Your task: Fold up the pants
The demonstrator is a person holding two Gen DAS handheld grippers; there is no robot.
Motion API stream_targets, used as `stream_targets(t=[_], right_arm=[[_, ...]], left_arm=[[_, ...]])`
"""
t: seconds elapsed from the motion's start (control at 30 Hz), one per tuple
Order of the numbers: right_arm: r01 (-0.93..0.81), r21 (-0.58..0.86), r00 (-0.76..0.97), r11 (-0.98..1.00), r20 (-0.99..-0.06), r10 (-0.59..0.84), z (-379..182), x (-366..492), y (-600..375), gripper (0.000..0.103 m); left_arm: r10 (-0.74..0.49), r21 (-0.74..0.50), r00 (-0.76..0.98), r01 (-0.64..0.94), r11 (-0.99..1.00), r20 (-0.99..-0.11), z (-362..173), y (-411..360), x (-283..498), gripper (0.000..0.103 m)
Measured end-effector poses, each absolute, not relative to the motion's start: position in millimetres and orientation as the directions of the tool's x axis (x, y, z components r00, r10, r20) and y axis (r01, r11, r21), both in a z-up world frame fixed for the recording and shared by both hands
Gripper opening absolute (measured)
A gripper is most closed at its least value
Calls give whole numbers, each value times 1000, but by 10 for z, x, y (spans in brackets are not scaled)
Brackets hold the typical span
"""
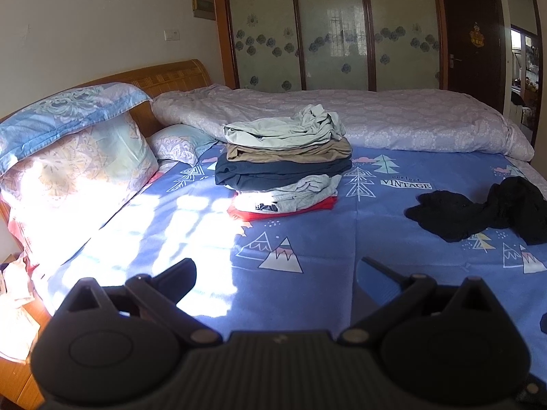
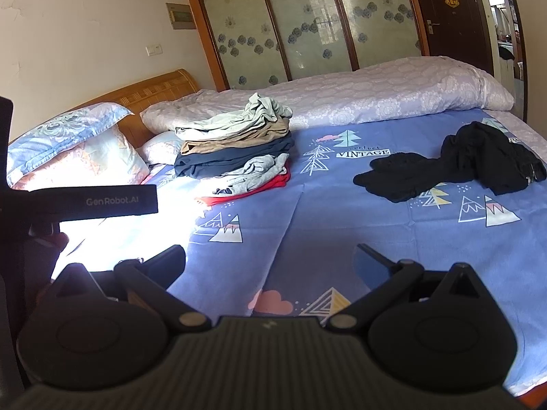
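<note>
Both grippers spread, empty: left gripper point(image 1: 275, 268), right gripper point(image 2: 270, 256). Reach for crumpled black pants point(image 2: 454, 165); pinch waistband corners, spread flat on bed point(image 2: 324, 212).

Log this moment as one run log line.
task: fold pants | left gripper: open, empty | right gripper: open, empty | black pants: crumpled on bed, untouched
</note>
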State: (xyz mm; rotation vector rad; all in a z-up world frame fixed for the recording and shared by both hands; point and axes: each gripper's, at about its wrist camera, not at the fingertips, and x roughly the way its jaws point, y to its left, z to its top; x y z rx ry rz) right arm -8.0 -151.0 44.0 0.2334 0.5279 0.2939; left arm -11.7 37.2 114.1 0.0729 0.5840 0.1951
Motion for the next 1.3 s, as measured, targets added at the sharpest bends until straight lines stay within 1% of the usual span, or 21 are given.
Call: stream_targets(t=[0.63,0.8,1.0,1.3], right_arm=[[-197,303,842,932,-435,319,473,-119,-1542,103],[-190,310,842,932,-436,317,465,-112,-1565,103],[-186,316,844,930,-434,316,465,-114,-1594,103],[-182,321,845,929,-432,314,464,-108,-1627,103]], left_arm=[[202,163,870,-142,976,-450,1389,212,-22,103],[179,146,870,-125,981,-460,1435,195,21,103],[188,165,873,-125,978,-451,1465,139,74,103],[181,155,857,-120,981,-482,1431,134,161,103]])
